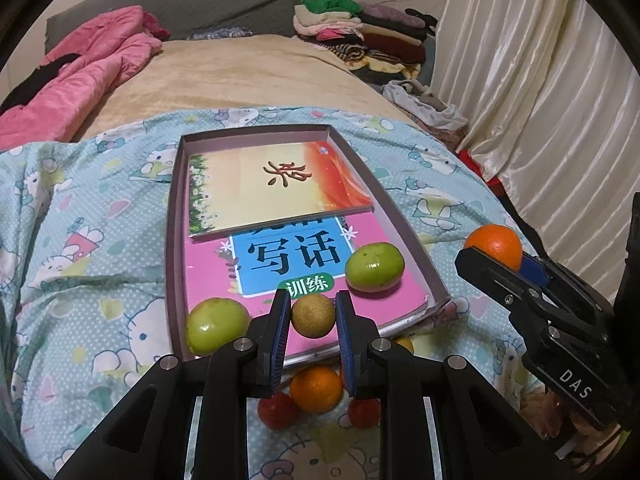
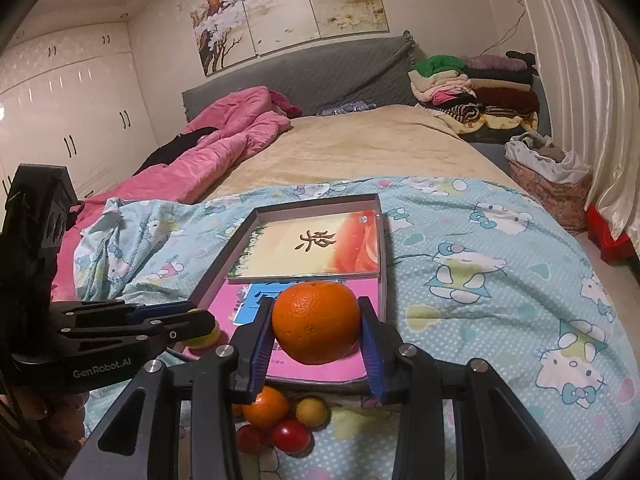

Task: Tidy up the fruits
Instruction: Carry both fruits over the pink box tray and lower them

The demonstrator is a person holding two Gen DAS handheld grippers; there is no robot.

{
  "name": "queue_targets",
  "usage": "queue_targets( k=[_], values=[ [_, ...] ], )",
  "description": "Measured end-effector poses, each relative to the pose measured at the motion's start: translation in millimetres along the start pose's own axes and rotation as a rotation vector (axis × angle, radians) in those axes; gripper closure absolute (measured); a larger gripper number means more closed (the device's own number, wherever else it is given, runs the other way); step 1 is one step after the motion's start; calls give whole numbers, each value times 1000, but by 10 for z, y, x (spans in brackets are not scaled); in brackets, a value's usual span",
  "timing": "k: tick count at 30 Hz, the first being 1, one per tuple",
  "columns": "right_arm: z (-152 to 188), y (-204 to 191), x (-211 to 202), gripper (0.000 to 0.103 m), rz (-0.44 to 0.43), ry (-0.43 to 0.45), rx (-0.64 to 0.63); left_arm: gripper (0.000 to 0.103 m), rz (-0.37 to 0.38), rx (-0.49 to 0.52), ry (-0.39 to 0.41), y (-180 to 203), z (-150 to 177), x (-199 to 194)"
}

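Jaws of the right gripper (image 2: 316, 334) clamp a round, dimpled orange (image 2: 316, 322); left gripper (image 1: 313, 316) jaws bracket a small tan-brown round fruit (image 1: 312, 315), contact unclear.

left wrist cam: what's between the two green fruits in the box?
Between the near-left green fruit and the right green fruit sits a small brown round fruit, flanked by the left gripper fingers. Left wrist view.

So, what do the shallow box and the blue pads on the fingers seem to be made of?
The shallow grey-mauve box looks like matte cardboard: thin straight walls, dull surface, a slightly crumpled near corner. The blue pads on the fingers look like ribbed rubber or soft plastic, judging by fine grooves and a dull sheen; the left ones flank a small brown round fruit.
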State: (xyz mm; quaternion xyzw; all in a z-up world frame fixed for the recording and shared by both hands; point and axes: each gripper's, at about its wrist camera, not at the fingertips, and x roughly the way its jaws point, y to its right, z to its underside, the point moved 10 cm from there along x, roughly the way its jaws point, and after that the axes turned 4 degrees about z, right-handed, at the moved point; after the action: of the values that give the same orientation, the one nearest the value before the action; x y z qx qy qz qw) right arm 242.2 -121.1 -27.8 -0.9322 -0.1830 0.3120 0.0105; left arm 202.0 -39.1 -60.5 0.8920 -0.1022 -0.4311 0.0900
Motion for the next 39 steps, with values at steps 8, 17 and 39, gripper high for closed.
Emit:
queue_targets(
  k=[8,17,39],
  values=[
    [141,12,191,63,5,-69,-7,80,-6,0,-29,-6,20,253],
    [294,37,387,63,29,-135,-41,80,-8,5,-39,-16,84,451],
    [422,5,633,63,60,-190,-113,80,-35,27,-78,-145,172,647]
  ],
)
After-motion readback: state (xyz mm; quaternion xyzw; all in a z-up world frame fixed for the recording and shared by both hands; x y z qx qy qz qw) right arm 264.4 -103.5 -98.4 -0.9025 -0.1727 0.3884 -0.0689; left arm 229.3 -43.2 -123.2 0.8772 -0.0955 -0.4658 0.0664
